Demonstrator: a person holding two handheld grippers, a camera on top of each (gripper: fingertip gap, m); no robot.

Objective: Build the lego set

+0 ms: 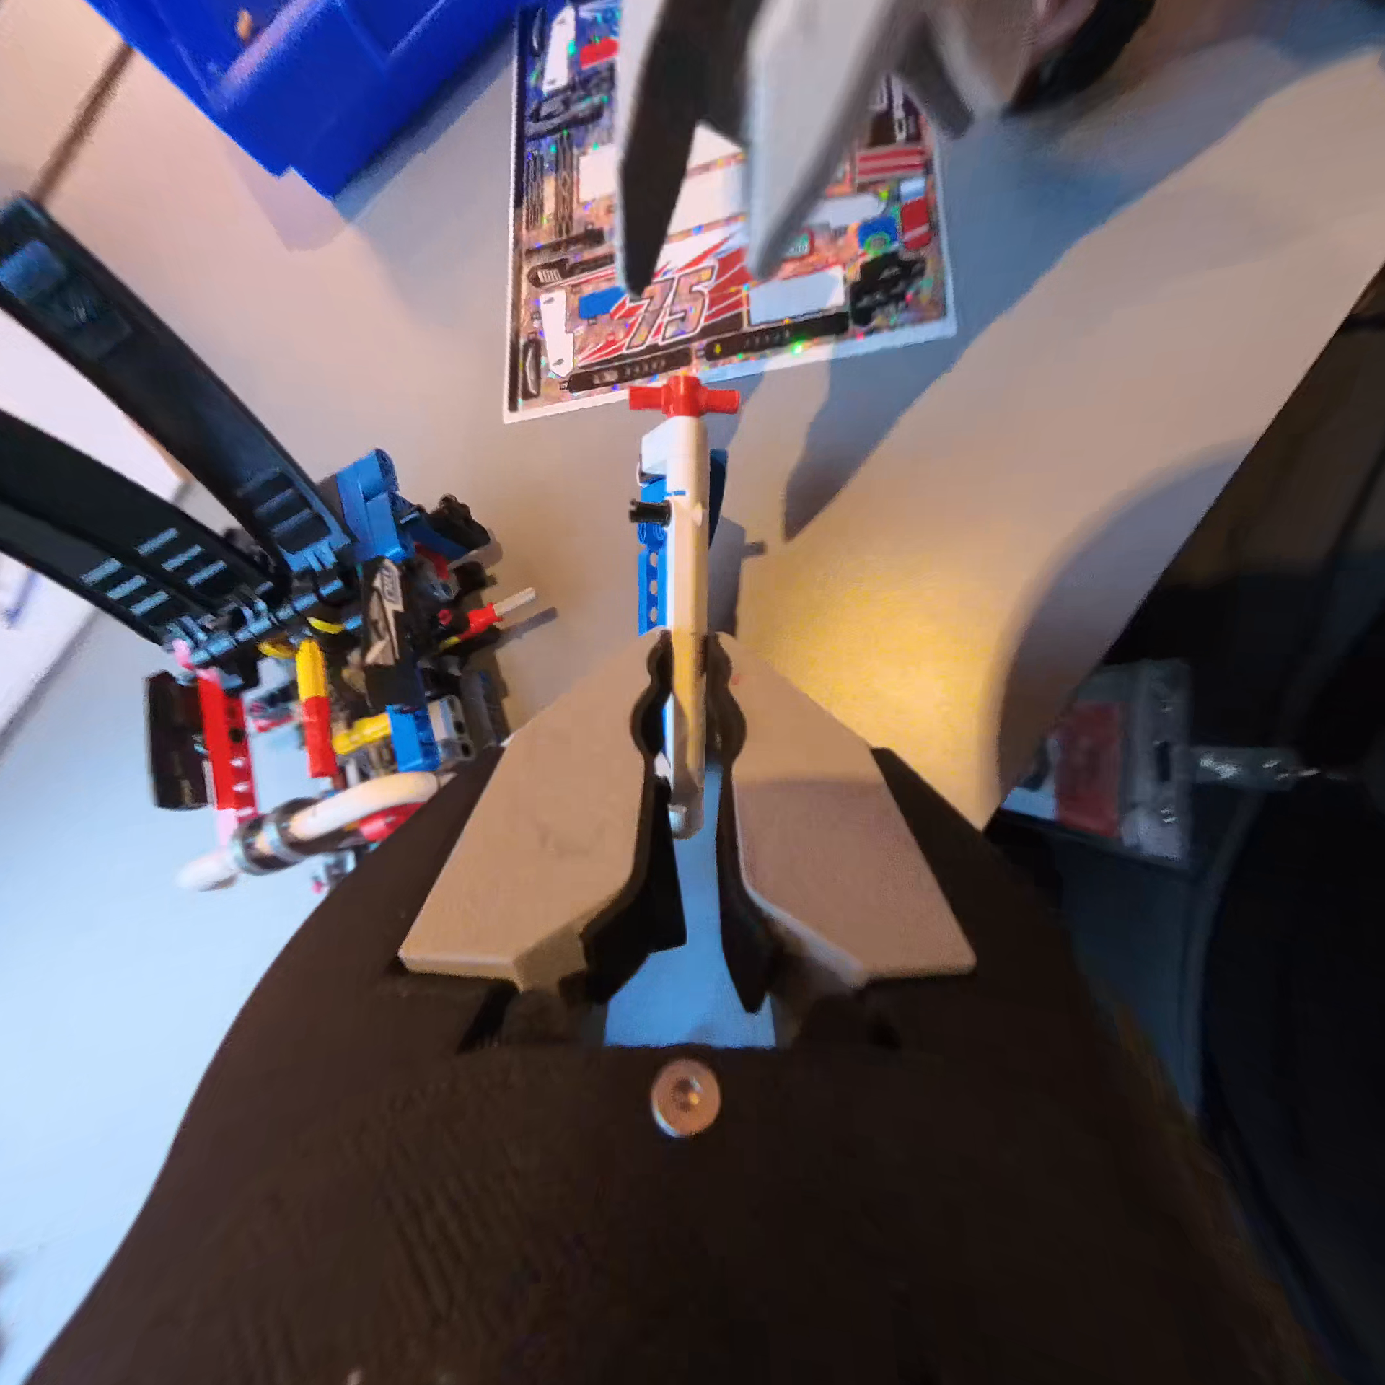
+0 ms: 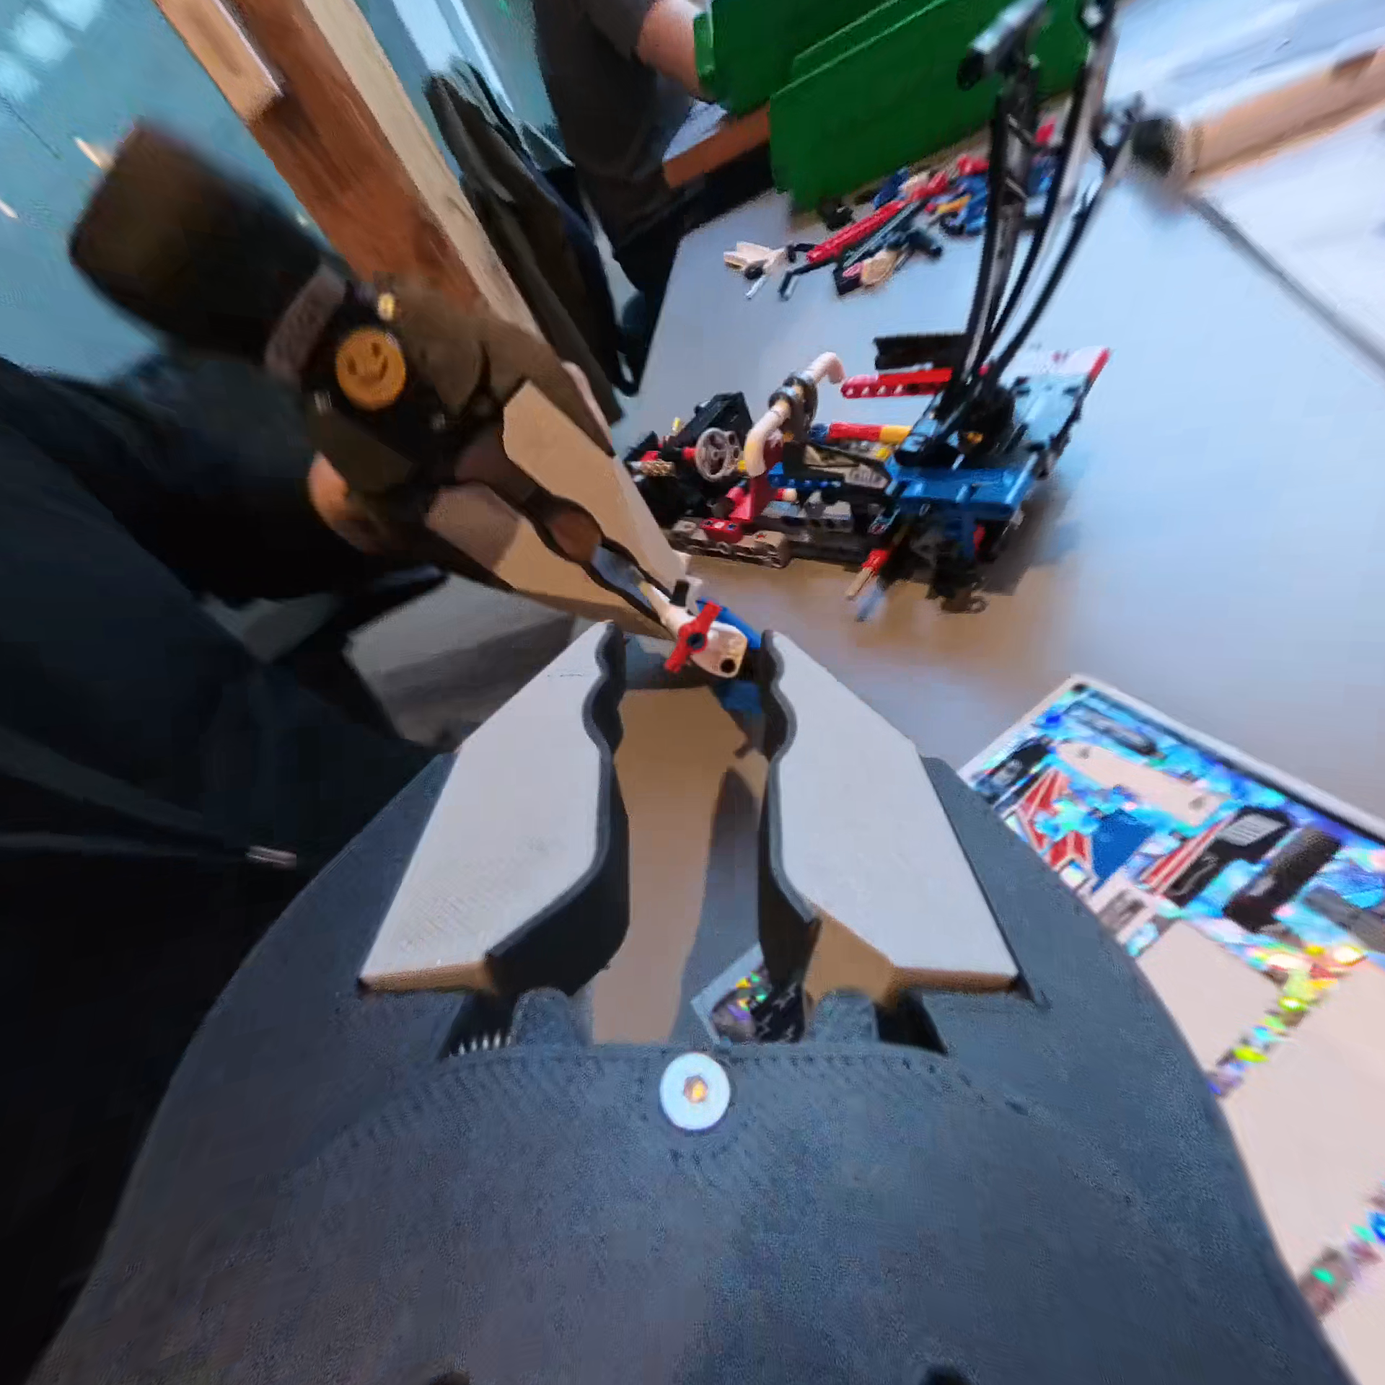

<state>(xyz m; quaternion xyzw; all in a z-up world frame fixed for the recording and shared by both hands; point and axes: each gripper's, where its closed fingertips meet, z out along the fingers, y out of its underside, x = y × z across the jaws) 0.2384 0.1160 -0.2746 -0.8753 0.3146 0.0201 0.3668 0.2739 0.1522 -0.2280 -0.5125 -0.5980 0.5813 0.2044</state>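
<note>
My left gripper [image 1: 688,652] is shut on a small white and blue lego sub-assembly [image 1: 683,539] with a red cross piece [image 1: 682,397] at its far end and a black pin on its side. It holds it above the table. My right gripper [image 2: 689,652] is open and empty, its tips on either side of the red-tipped end of that sub-assembly [image 2: 712,637]. It also shows blurred at the top of the left wrist view [image 1: 704,255]. The left gripper shows in the right wrist view [image 2: 637,592]. The partly built blue, red and black lego vehicle [image 2: 862,465] stands on the table, left in the left wrist view [image 1: 352,659].
A shiny sticker sheet [image 1: 719,225] lies flat on the grey table, also at the right in the right wrist view [image 2: 1169,839]. A blue bin [image 1: 300,75] stands at the far left. Loose lego parts [image 2: 862,240] and green boards [image 2: 884,90] lie at the far end, by a seated person [image 2: 607,112]. The tips of one gripper are about 7 cm away from the tips of the other.
</note>
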